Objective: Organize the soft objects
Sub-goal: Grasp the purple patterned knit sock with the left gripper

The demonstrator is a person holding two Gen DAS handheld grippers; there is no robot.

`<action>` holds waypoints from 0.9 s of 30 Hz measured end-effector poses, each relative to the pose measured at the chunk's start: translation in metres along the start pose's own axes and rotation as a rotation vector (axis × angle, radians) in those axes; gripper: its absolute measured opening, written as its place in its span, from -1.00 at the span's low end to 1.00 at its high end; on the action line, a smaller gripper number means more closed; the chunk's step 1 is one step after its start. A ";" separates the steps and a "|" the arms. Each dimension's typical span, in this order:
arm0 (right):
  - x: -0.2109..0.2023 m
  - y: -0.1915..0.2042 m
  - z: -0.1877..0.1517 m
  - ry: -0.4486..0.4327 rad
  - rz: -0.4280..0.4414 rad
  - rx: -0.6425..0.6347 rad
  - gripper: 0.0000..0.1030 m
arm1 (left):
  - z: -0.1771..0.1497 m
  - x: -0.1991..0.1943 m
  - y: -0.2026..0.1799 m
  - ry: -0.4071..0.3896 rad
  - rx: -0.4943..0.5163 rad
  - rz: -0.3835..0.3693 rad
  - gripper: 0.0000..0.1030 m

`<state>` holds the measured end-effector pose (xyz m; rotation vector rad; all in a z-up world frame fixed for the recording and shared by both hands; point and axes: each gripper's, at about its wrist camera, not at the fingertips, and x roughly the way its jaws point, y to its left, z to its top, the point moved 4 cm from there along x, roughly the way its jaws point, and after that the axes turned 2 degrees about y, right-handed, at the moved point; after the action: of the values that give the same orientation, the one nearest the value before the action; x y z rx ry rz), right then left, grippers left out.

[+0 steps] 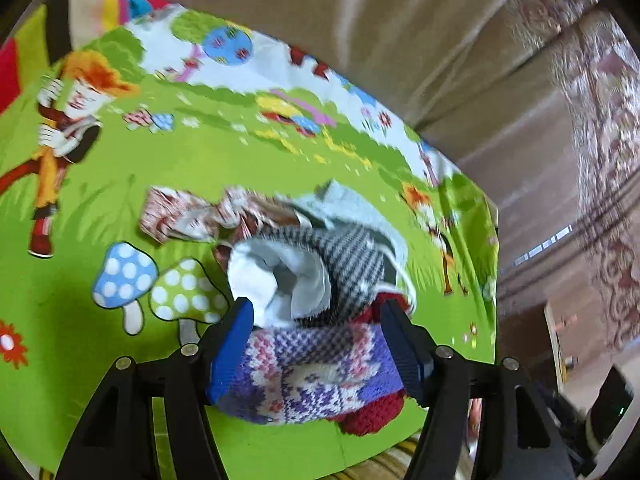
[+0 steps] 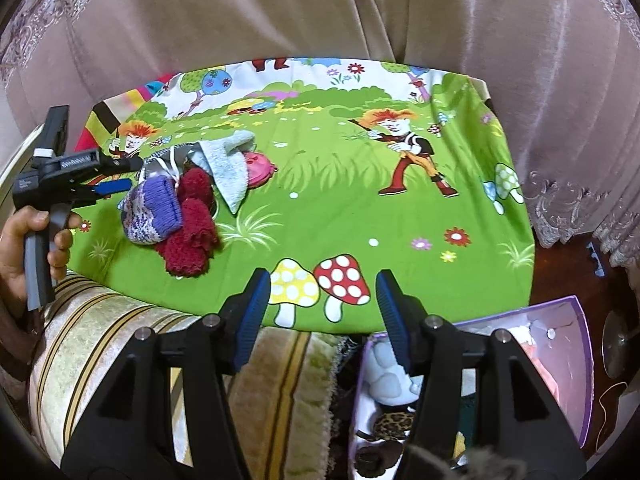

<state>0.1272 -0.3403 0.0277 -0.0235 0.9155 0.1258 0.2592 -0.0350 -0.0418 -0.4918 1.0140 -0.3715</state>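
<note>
Left tool [image 1: 318, 316] spread, fingers flanking purple knit sock [image 1: 316, 368], not visibly pinching; sock pile [image 2: 188, 200] at 9 o'clock on green cartoon bench cloth [image 2: 320, 208]. Right tool [image 2: 320, 292] spread, holding nothing. Purple box [image 2: 576, 360] at 5 o'clock, soft items inside.

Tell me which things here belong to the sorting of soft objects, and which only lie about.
For the job:
purple knitted sock
red socks
grey towel
checked cloth
purple box, with soft things in it
left tongs, open around the pile
right tongs, open and empty

Only lying about:
green cartoon cloth
curtain
striped cushion
</note>
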 end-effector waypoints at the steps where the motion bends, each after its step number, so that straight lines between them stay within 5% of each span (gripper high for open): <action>1: 0.001 0.003 0.001 0.000 0.003 -0.005 0.14 | -0.002 0.003 0.001 0.015 0.002 -0.008 0.30; 5: 0.004 0.010 0.005 0.001 0.015 -0.016 0.15 | -0.018 0.007 -0.007 0.084 0.072 -0.031 0.30; 14: 0.012 0.036 0.019 0.001 0.036 -0.063 0.15 | -0.045 0.013 -0.033 0.157 0.291 0.101 0.28; 18: 0.017 0.051 0.025 0.001 0.053 -0.088 0.15 | -0.049 0.015 -0.034 0.167 0.334 0.153 -0.34; 27: 0.030 0.094 0.040 0.003 0.094 -0.140 0.15 | -0.058 -0.009 -0.030 0.121 0.297 0.102 -0.62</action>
<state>0.1661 -0.2409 0.0314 -0.1107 0.9097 0.2773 0.2017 -0.0677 -0.0444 -0.1503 1.0741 -0.4558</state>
